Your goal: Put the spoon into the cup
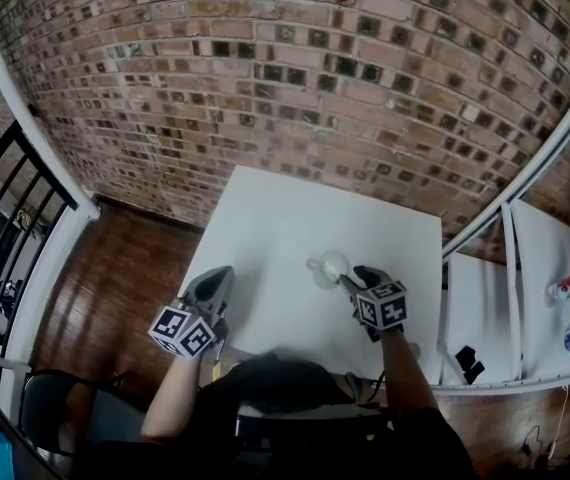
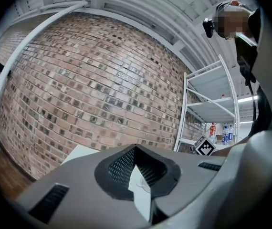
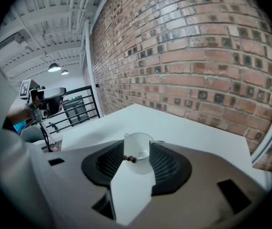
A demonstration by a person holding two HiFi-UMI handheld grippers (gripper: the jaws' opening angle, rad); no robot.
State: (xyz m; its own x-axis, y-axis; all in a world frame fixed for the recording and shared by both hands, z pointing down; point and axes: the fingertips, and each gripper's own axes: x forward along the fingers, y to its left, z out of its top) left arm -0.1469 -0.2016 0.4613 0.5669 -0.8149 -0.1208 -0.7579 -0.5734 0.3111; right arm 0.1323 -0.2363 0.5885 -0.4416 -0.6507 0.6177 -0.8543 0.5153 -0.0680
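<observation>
Release step: the spoon (image 3: 132, 159) rests inside the cup (image 3: 138, 147) on the white surface (image 3: 183, 130) as the right gripper (image 3: 138, 152) jaws open, gripping nothing. The left gripper (image 2: 137, 170), well left of the cup, is clenched and empty. The next move likely calls for backing away without nudging the cup.

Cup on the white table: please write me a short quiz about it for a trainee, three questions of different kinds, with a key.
1. True or false: the cup lies on its side.
2. Where is the spoon? A in the cup; B beside the cup; C under the cup.
3. Which gripper points at the cup?
Key: 1 false, it stands upright; 2 A; 3 the right gripper.
</observation>
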